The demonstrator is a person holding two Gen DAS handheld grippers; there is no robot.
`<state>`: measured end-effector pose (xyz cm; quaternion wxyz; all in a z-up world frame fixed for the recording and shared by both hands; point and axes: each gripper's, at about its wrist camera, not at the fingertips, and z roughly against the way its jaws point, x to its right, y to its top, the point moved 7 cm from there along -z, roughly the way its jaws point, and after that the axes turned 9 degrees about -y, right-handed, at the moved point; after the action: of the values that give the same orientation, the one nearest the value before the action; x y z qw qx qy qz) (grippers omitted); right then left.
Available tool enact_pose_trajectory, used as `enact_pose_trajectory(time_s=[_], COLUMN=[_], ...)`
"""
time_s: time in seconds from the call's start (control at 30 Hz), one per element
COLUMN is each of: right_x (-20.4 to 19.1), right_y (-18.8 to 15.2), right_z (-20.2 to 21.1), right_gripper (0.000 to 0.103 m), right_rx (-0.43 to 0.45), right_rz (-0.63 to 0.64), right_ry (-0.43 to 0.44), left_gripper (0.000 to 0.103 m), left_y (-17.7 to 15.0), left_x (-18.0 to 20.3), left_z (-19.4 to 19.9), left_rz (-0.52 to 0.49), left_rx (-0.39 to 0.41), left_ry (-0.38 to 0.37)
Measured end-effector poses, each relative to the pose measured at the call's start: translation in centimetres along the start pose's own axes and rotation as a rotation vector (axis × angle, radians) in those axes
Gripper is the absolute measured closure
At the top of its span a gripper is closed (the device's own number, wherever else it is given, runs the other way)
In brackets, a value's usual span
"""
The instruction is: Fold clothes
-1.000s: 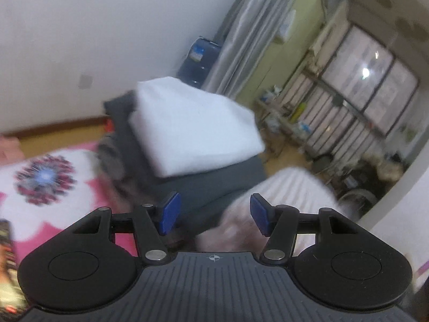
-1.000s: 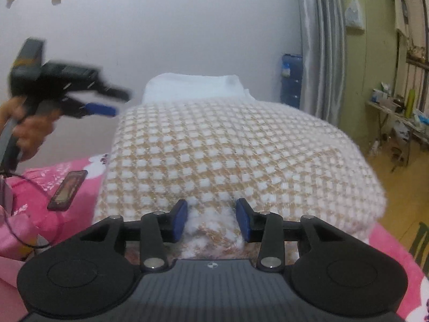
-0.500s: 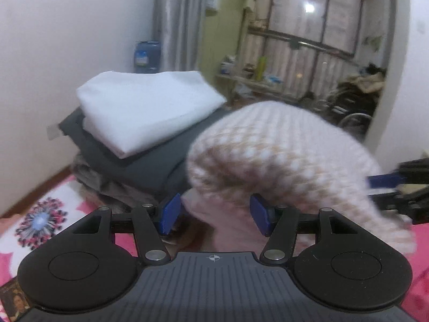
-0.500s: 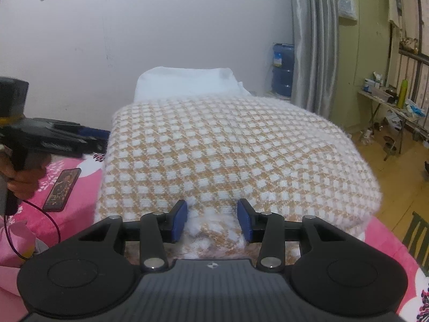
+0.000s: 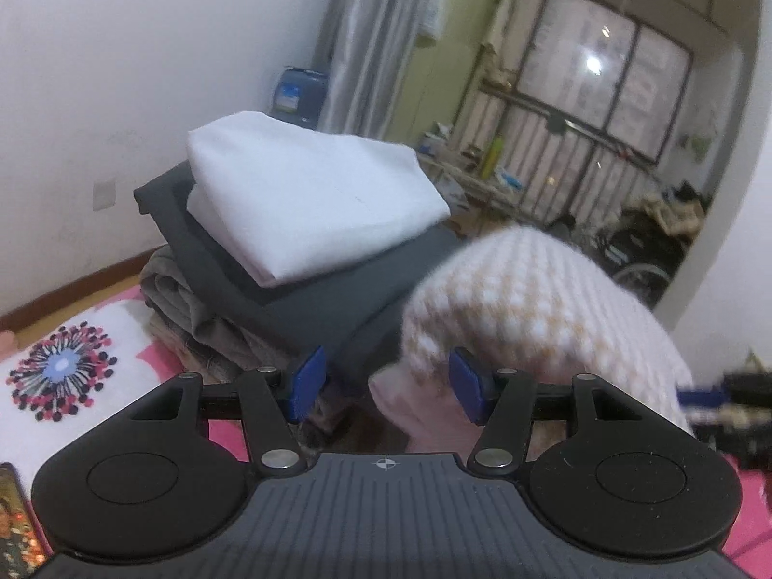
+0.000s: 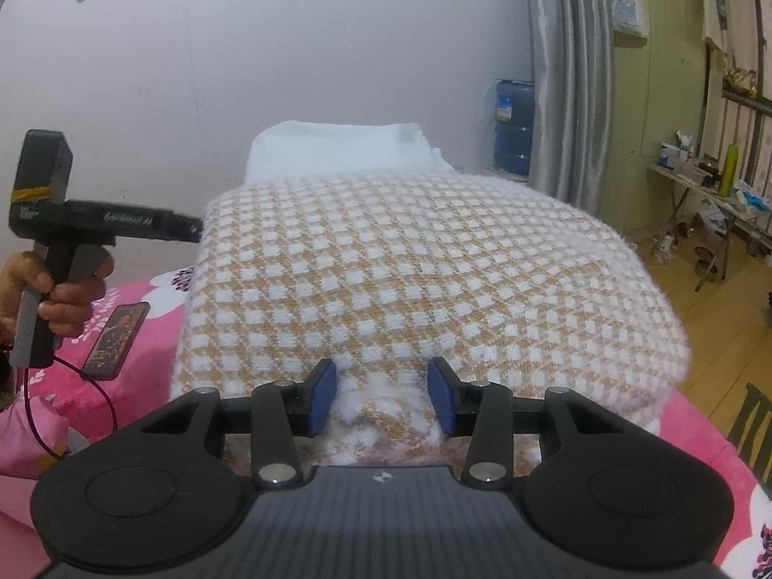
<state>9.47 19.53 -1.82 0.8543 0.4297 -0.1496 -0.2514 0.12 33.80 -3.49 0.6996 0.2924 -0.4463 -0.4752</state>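
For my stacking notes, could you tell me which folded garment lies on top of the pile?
The white garment lies on top, above the dark grey garment; the checked sweater sits apart in front.

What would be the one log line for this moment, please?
task: fold clothes | right gripper: shut on checked knit | left gripper: open beside it | folded stack: behind

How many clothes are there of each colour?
White: 1, the folded white cloth on top of the pile.
Dark grey: 1, the dark grey garment under it.
Light grey: 1, the crumpled grey garment at the bottom.
Orange-and-white check: 1, the checked sweater.
Total: 4.
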Motion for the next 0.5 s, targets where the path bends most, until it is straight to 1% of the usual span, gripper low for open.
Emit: enact_pose_trajectory(time_s=[0.13, 0.17, 0.23, 0.27, 0.33, 0.4, 0.5], right_x=[0.5, 0.5, -0.6, -2.0, -5.2, -8.1, -9.9], right_y=[0.8, 1.5, 3.0, 3.9, 4.8, 4.6, 2.4], right_z=[0.5, 0.9, 2.2, 2.8, 3.3, 3.2, 1.6], right_gripper=[0.058, 0.055, 0.055, 0.055, 0.055, 0.055, 0.055], right_rx=[-0.013, -0.004, 0.025, 0.037, 0.053, 0.066, 0.056], right_rz=[-0.06, -0.096, -0.132, -0.105, 0.017, 0.182, 0.397], right_ry=[0.01, 0.016, 0.095, 0.121, 0.123, 0.066, -0.081], left_gripper=[0.046, 0.046, 0.046, 0.046, 0.046, 0.046, 0.046], left_y=[-1.5, -1.4, -1.3, -1.2, -1.1, -1.2, -1.5], left_x=[1.8, 1.9, 2.1, 2.0, 1.6, 1.5, 1.5], left_z=[1.3, 1.4, 1.8, 1.9, 1.9, 1.9, 2.1], left_rz=[-0.084, -0.082, -0.079, -0.067, -0.033, -0.029, -0.035], left_rx=[-0.025, -0.017, -0.001, 0.009, 0.019, 0.017, 0.017], left_ry=[0.0, -0.003, -0.007, -0.007, -0.02, -0.026, -0.041])
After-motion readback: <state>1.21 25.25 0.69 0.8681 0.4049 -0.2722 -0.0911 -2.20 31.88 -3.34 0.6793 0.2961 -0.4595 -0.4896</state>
